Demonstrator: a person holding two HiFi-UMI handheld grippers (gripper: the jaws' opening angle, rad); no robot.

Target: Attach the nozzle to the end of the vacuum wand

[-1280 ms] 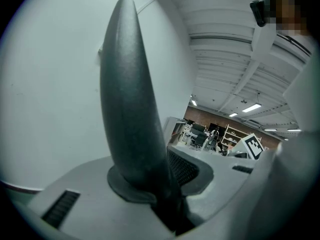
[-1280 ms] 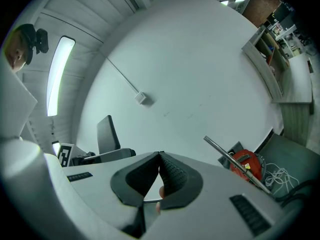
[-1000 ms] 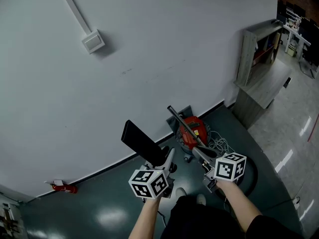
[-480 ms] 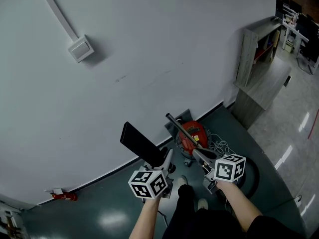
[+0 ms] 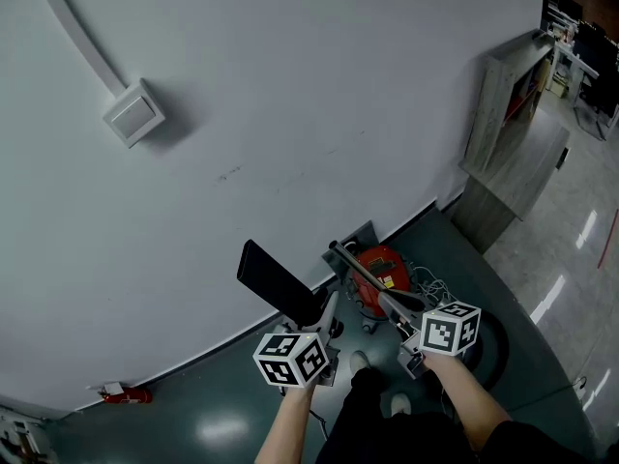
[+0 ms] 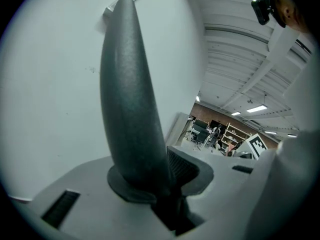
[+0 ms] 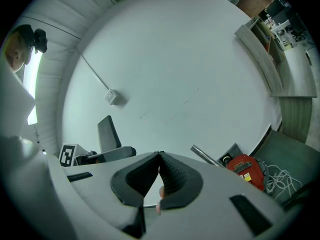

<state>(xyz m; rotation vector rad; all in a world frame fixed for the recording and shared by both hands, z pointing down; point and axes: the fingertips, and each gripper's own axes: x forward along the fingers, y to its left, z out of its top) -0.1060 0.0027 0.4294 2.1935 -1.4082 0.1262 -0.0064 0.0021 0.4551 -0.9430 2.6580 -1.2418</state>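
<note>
- One white wall (image 5: 290, 85) fills most of the head view from 9 to 1 o'clock.
- One grey shelf unit (image 5: 498, 95) stands at 2 o'clock against the wall.
- One red vacuum cleaner (image 5: 385, 267) sits on the dark floor at 5 o'clock, close to the wall, with one loose coil of pale cord (image 5: 433, 283) at its 3 o'clock side.
- One metal wand (image 5: 363, 274) slants across the cleaner. Its free end points to 10 o'clock and its lower end runs towards the right gripper.
- One black flat nozzle (image 5: 276, 280) is held up at the wand's 9 o'clock side, near its free end but apart from it.
- Two grippers, each with one marker cube:
  - The left gripper (image 6: 162, 184) is clamped on the nozzle's neck.
  - The right gripper (image 7: 159, 156) has its jaw tips touching. The wand shows beyond its right jaw, not between the tips.
- One small wall box (image 5: 133, 114) is at 10 o'clock, fed by one conduit.
- One small red item (image 5: 121, 392) lies on the floor at 8 o'clock, at the wall's foot.
</note>
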